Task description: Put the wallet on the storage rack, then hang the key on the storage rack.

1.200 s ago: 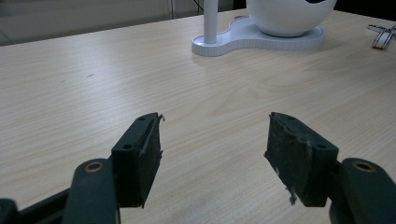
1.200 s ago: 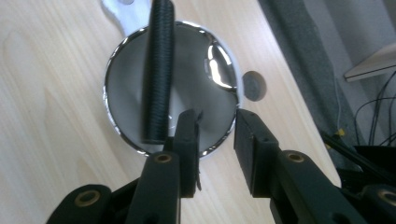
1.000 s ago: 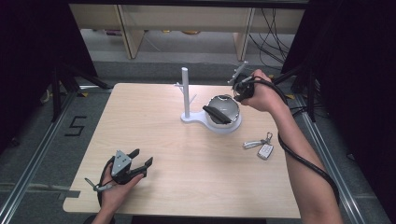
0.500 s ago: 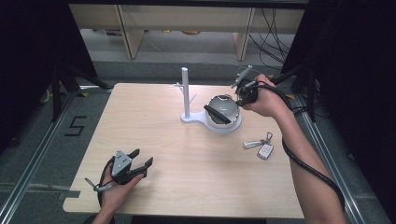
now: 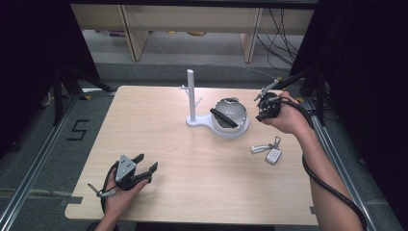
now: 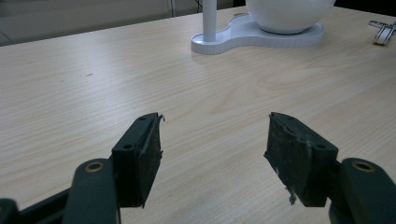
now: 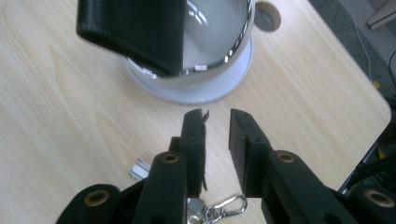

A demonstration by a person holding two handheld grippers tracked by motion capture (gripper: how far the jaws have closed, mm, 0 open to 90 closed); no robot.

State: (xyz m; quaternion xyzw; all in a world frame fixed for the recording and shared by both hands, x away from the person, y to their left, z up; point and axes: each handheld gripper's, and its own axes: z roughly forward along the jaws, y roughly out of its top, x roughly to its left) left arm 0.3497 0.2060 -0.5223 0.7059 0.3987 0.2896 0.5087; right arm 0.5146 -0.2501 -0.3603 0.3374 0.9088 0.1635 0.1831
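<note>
A white stand (image 5: 191,96) with an upright post shares its base with a shiny round bowl (image 5: 235,111). A black flat wallet-like piece (image 5: 222,118) lies across the bowl's rim. My right gripper (image 5: 262,109) hovers just right of the bowl. In the right gripper view its jaws (image 7: 218,126) have just been closing to a narrow gap with nothing between them, above the bare table near the bowl (image 7: 219,28) and the black piece (image 7: 135,32). My left gripper (image 5: 140,171) rests low at the front left, open wide and empty (image 6: 215,140).
A bunch of keys with a fob (image 5: 267,151) lies on the table (image 5: 192,159) to the right of centre, in front of the bowl; its ring (image 7: 219,207) shows under the right jaws. Black frame posts stand off both table sides.
My right hand has drifted right and lower, away from above the bowl, and its jaws have narrowed. The left hand has not moved.
</note>
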